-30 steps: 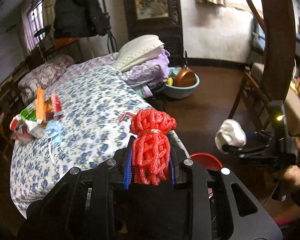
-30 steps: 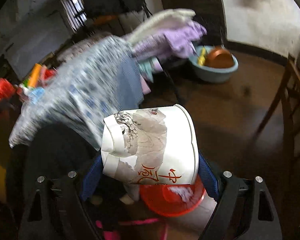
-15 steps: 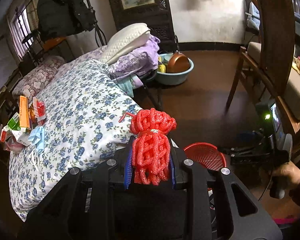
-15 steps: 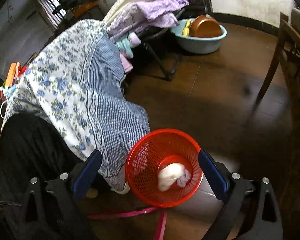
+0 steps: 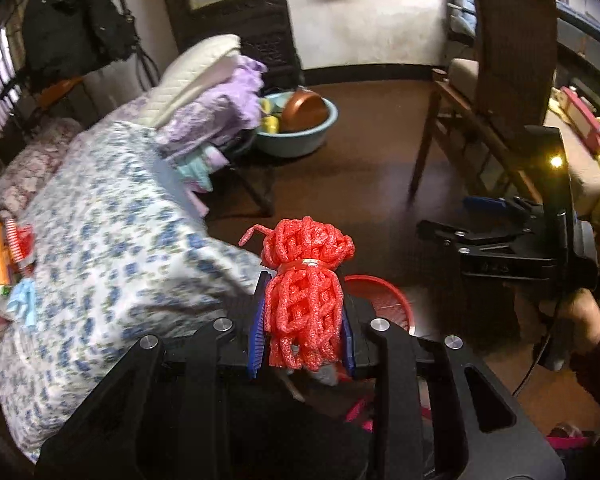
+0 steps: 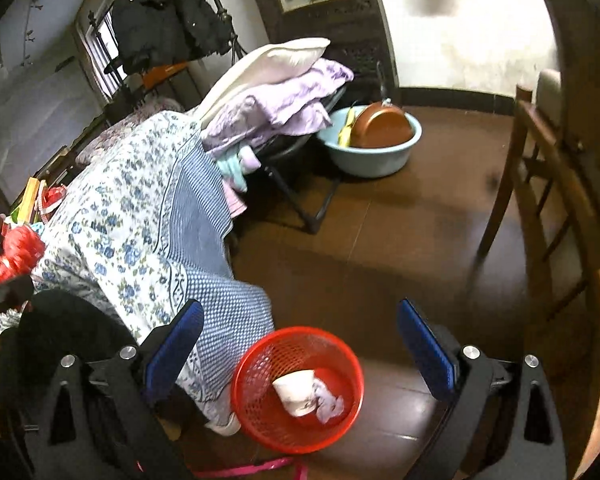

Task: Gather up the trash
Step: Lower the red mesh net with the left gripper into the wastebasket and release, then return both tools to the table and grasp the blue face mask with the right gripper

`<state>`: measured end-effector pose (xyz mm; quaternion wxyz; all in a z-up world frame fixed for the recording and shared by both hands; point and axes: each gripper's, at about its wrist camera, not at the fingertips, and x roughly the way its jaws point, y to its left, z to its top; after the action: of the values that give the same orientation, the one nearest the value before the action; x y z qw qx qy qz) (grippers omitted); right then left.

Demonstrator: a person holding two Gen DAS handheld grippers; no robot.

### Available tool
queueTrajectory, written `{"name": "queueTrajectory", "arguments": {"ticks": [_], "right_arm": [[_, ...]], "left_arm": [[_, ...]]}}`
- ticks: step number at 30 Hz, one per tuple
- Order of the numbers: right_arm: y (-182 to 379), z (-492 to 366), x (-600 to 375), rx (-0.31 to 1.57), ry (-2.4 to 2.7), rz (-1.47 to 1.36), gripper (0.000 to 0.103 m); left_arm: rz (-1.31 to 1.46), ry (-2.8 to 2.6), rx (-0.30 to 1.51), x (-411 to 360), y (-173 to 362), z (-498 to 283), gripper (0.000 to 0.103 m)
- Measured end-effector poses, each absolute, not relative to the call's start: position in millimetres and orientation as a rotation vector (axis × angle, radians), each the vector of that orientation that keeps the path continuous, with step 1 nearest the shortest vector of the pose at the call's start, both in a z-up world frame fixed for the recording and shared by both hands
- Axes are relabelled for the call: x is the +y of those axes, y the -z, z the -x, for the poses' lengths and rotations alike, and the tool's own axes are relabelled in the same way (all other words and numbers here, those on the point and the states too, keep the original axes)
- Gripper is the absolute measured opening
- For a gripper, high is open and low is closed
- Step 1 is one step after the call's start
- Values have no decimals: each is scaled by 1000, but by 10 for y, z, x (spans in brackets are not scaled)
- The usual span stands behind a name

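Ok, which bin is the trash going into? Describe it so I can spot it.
Find the bed with the blue floral sheet. On the dark floor at its near corner stands a small round red mesh basket, with a white paper cup and a crumpled tissue lying in it. The other round container, the pale blue basin farther back, holds a copper pan.

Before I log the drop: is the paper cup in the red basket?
In: the paper cup lies tipped inside the red basket, beside crumpled tissue.

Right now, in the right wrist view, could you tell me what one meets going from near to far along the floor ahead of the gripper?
Right gripper → red basket holding a paper cup → bare brown floor → blue basin with a copper pan → white wall.
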<state>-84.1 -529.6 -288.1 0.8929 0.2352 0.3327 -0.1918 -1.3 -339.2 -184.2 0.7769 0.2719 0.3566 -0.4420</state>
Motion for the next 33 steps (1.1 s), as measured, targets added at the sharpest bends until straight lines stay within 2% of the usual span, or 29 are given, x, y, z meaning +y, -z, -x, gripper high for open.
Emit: {"name": "queueTrajectory", "arguments": {"ticks": [2, 3, 4, 11, 20, 28, 33], "right_arm": [[2857, 876, -5327, 680, 407, -486, 95], [2845, 895, -5350, 675, 414, -490, 95], [2839, 910, -5362, 671, 415, -495, 95], [2734, 977, -5371, 637, 404, -522, 95], [2356, 841, -5093, 588, 316, -485, 95], [1910, 542, -4605, 565, 185, -444, 95], [1710, 109, -4170, 584, 83, -407, 95]], "left_arm": [[-575, 1007, 815, -3477, 1863, 15, 42], [-569, 1018, 831, -3518, 1870, 18, 64], [-564, 1014, 827, -3537, 1866, 19, 77], [-514, 939, 777, -3404, 1713, -120, 81], [-408, 805, 742, -2876, 1450, -421, 86], [-285, 679, 699, -2160, 1253, -720, 93], [-174, 524, 697, -1461, 1233, -1204, 94]]}}
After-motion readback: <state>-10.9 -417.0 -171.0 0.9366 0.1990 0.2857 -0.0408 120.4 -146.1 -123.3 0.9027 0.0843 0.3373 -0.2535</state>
